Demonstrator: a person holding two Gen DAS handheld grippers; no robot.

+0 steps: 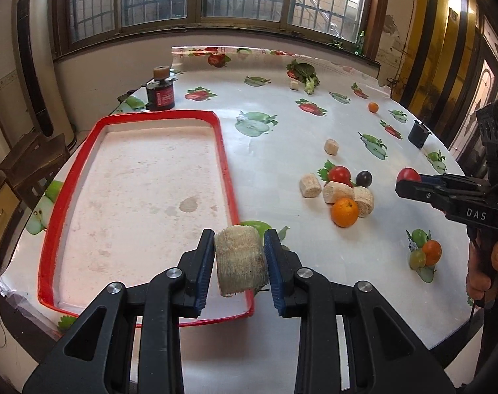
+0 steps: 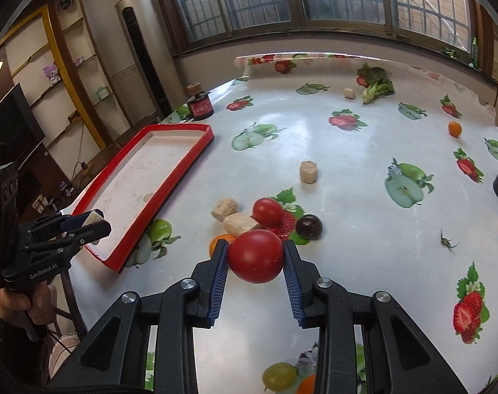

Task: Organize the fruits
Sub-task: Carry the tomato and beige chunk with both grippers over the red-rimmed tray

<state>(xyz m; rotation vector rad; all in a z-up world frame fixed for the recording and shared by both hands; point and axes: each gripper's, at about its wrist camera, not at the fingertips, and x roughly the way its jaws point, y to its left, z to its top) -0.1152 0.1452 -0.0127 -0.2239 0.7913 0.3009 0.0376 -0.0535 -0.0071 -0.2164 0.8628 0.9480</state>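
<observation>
Your right gripper (image 2: 256, 256) clamps the red tomato (image 2: 256, 256) across its middle: smooth, soft-skinned, so squeeze lightly. Your left gripper (image 1: 239, 249) grips a light fibrous cylinder (image 1: 240, 259).

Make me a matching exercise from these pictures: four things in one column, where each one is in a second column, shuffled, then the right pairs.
Things
1. beige roll
2. big tomato
3. small orange
4. dark jar

Places
A. alone on the table, far right side
B. held in the right gripper
C. on the table beyond the far end of the red tray
D. held in the left gripper, over the tray's near corner

Pairs: 1-D, 2-B, 3-A, 4-C
</observation>
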